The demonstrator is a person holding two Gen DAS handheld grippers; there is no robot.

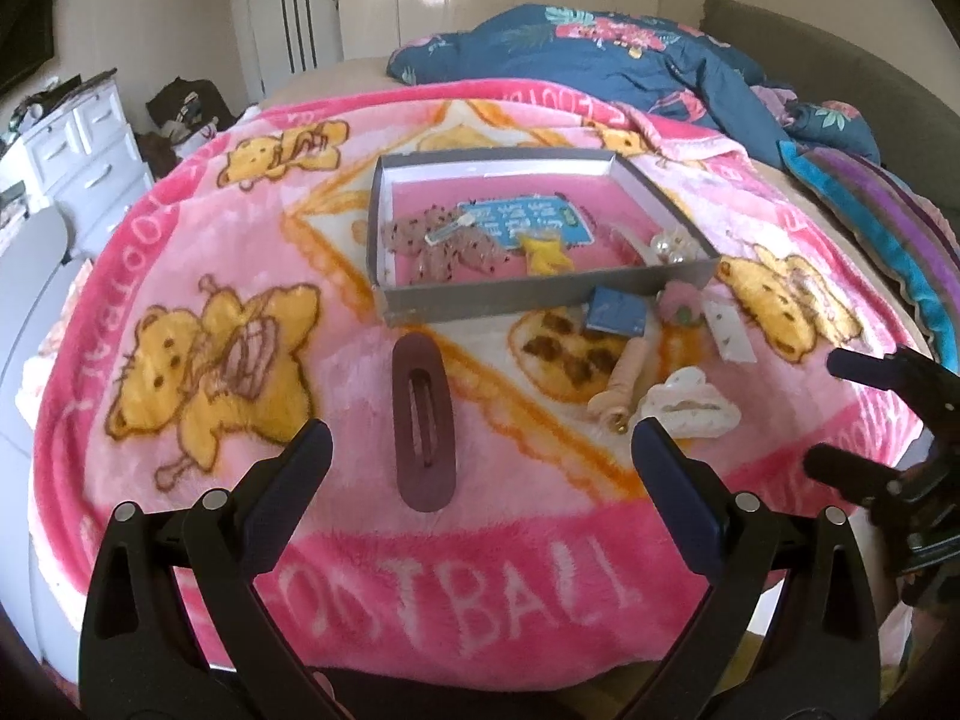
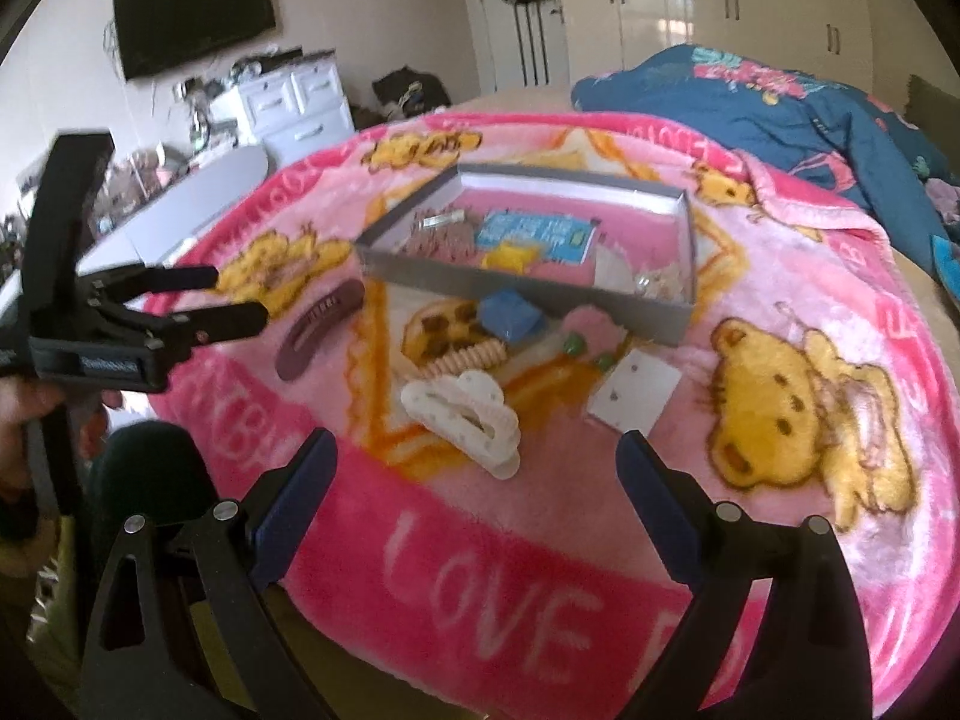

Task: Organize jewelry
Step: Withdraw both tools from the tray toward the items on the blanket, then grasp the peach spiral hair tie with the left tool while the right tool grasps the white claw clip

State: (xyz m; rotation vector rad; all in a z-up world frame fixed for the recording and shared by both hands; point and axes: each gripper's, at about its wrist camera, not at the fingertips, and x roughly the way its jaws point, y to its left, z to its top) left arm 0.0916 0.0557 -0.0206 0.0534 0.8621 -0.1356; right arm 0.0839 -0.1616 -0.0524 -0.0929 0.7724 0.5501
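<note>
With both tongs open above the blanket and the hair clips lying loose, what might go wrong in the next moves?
1. The white claw clip lies against the coiled hair tie; the right tongs may drag both.
2. The maroon clip lies flat in the plush blanket; the left tongs may pinch fabric too.
3. The gray box already holds items, so a dropped clip might land on them.
</note>
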